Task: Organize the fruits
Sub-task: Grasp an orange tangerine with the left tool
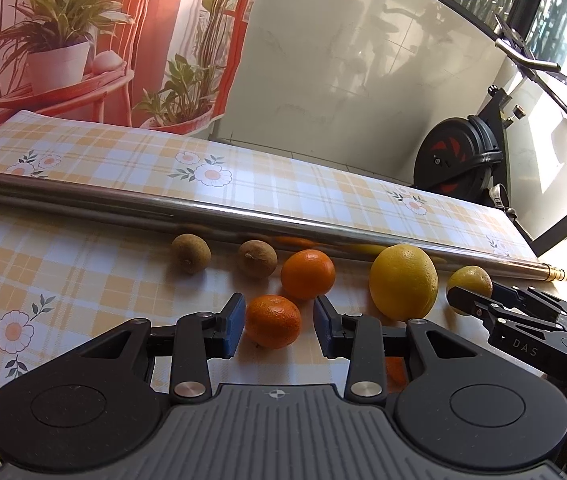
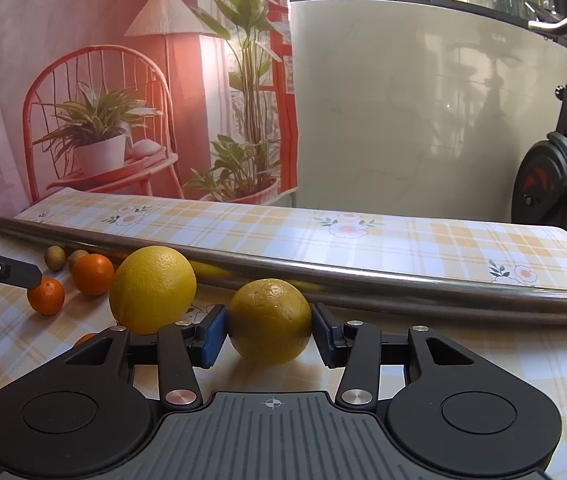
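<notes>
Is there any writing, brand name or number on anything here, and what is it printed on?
"DAS" - pale letters on the black body of the right claw, seen from the left wrist camera.
Crosshair mark, no letters - on the grey ribbed housing behind the left claw.
Nothing readable on the fruit, tablecloth or backdrop.

Fruits in a row on the table (image 1: 83, 264), before the metal rod (image 1: 123, 200), kiwis (image 1: 190, 253) leftmost, lemon (image 2: 152, 290) toward the right

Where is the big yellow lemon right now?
In the left wrist view the big yellow lemon sits right of centre on the tablecloth, between an orange mandarin and a smaller yellow fruit, before the metal pole.
</notes>
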A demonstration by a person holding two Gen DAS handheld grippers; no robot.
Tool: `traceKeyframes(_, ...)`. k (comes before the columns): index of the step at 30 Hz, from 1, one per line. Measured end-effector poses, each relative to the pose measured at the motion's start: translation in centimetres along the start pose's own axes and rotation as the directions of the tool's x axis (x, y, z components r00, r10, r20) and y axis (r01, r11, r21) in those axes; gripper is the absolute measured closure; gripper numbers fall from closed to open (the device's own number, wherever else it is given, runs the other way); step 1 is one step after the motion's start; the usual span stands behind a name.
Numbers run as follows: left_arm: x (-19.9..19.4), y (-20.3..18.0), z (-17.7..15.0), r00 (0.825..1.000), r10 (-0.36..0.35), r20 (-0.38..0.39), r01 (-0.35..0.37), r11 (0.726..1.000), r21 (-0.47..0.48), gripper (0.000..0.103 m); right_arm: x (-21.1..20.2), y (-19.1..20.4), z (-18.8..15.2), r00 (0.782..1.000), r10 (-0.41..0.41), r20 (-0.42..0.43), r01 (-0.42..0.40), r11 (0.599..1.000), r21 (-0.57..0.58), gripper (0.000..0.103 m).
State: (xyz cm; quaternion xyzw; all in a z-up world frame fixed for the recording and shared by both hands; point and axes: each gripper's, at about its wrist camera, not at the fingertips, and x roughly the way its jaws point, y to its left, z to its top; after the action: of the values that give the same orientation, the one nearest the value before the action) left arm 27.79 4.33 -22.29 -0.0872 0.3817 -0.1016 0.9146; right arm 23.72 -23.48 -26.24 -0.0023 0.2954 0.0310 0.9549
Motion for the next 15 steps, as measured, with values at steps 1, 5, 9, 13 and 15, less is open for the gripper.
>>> traceKeyframes(1,0.2,0.0,-0.1,1.000,0.001,-0.005,-0.001,1.000,0.001,0.064,0.0,0.0,0.0,1.000,0.000,0.000,0.000,1.000,0.000,0.061)
traceKeyframes(5,0.8,0.0,-0.3,1.000,0.016,-0.022,-0.016,1.000,0.005,0.064,0.0,0.0,0.0,1.000,0.000,0.001,0.000,1.000,0.001,0.061)
traceKeyframes(9,1.3,0.1,-0.3,1.000,0.020,-0.024,-0.020,1.000,0.004,0.064,0.0,0.0,0.0,1.000,0.000,0.000,0.000,1.000,0.001,0.061)
traceKeyframes(13,1.5,-0.1,-0.4,0.999,0.026,-0.022,-0.026,1.000,0.018,0.064,0.0,0.1,0.0,1.000,-0.001,-0.005,0.001,1.000,-0.002,0.061)
traceKeyframes(15,1.3,-0.3,-0.6,1.000,0.027,-0.011,-0.027,0.999,0.029,0.067,0.0,0.3,0.1,1.000,-0.001,-0.007,0.001,1.000,-0.006,0.061)
